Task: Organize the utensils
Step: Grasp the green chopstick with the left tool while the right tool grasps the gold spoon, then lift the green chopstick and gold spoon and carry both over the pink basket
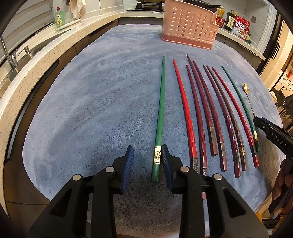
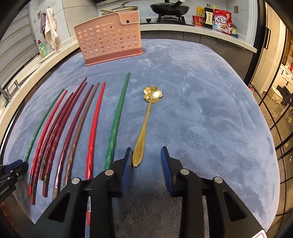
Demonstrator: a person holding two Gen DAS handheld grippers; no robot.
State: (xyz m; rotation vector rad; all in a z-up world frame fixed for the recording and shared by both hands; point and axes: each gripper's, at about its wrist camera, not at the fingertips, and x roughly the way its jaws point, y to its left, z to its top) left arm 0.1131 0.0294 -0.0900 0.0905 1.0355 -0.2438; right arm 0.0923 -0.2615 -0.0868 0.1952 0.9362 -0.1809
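Several green, red, maroon and brown chopsticks lie side by side on a blue cloth (image 1: 91, 102). My left gripper (image 1: 147, 159) is open, its jaws on either side of the thick end of the leftmost green chopstick (image 1: 160, 113). A gold flower-shaped spoon (image 2: 146, 119) lies right of the chopsticks. My right gripper (image 2: 146, 157) is open, with the spoon's handle end just inside its left finger (image 2: 126, 164). A pink perforated utensil holder (image 1: 190, 23) stands upright at the far edge; it also shows in the right wrist view (image 2: 109, 38).
A stone counter (image 1: 36, 60) with a sink and a green soap bottle (image 1: 60, 17) curves along the left. A stove with a pan (image 2: 169, 8) and food packets (image 2: 221, 20) line the back counter. Glass doors stand at right.
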